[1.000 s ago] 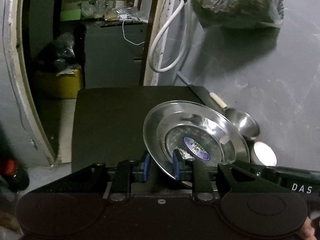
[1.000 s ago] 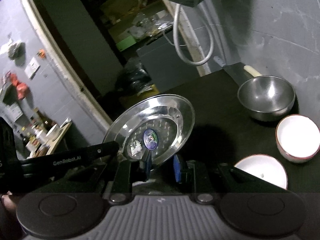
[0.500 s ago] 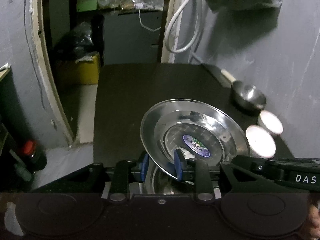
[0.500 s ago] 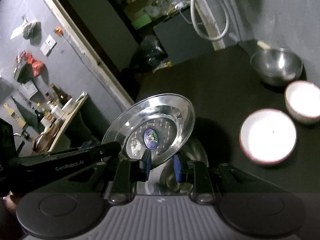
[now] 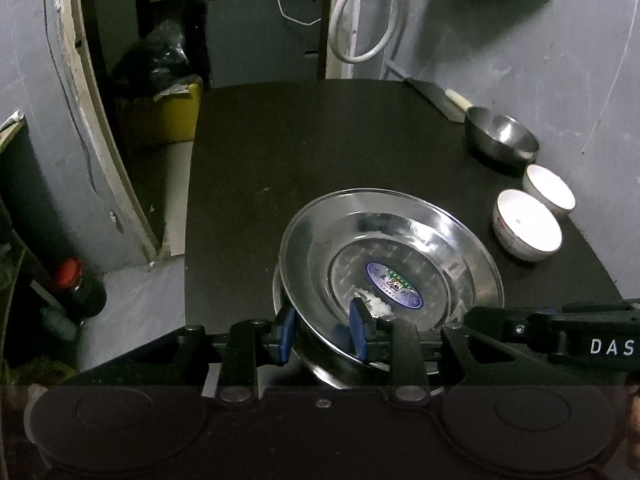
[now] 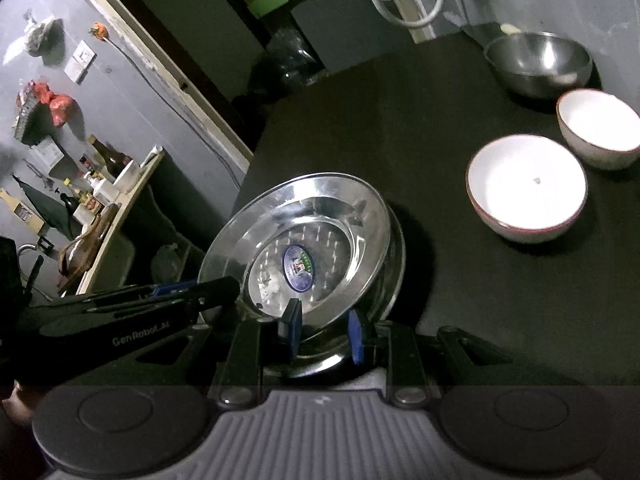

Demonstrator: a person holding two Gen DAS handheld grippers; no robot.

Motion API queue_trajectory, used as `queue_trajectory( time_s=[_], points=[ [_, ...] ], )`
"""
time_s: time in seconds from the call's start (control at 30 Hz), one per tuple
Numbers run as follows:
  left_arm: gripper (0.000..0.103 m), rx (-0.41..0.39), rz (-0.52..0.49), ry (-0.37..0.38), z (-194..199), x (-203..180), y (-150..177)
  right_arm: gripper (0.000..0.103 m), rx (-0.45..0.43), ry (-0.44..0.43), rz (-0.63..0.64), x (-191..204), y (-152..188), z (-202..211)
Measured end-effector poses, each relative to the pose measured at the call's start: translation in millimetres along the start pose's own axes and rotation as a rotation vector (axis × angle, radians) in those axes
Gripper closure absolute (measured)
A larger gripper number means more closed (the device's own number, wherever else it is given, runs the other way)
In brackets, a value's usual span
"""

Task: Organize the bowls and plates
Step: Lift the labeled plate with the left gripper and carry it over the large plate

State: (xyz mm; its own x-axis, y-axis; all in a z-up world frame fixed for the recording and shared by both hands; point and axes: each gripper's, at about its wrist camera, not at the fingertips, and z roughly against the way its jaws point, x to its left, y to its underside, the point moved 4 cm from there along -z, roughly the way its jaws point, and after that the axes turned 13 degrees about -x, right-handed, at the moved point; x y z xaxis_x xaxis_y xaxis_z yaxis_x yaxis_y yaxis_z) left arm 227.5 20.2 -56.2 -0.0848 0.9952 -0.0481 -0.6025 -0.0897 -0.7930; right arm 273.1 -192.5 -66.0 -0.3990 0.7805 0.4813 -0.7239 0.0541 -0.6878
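Note:
A steel plate [image 5: 392,256] with a blue oval sticker is held tilted just above a second steel plate [image 6: 394,276] lying on the black table [image 5: 320,152]. My left gripper [image 5: 322,334] is shut on the plate's near rim. My right gripper [image 6: 326,336] is shut on the same plate [image 6: 304,248] from the other side. Two white bowls [image 5: 528,226] [image 5: 550,192] and a steel bowl [image 5: 502,136] stand at the right; they also show in the right wrist view [image 6: 526,188] [image 6: 598,128] [image 6: 538,62].
A knife with a pale handle [image 5: 448,98] lies at the table's far right by the grey wall. A doorway with a yellow bin [image 5: 172,116] opens to the left. A red-capped bottle [image 5: 78,286] stands on the floor left.
Both grippers have lowered the plate and drawn back toward the table's near edge, over the second plate. The bowls now appear farther off.

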Motion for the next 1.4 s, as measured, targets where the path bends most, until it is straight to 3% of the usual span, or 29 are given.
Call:
queue_trajectory(
  time_s=[0.5,1.23,1.33,1.4],
  points=[
    [0.070,0.030,0.020,-0.054,-10,-1,3,0.076,0.027,-0.019,0.019,4,-3,-7],
    [0.066,0.052,-0.001,-0.065,-11,-5,6,0.076,0.021,-0.045,0.033,0,-2,0],
    [0.066,0.052,-0.010,-0.074,-9,-5,8,0.068,0.014,-0.042,0.059,4,-3,1],
    [0.063,0.056,-0.011,-0.073,-6,-4,8,0.058,0.003,-0.029,0.078,6,-5,3]
  ],
)
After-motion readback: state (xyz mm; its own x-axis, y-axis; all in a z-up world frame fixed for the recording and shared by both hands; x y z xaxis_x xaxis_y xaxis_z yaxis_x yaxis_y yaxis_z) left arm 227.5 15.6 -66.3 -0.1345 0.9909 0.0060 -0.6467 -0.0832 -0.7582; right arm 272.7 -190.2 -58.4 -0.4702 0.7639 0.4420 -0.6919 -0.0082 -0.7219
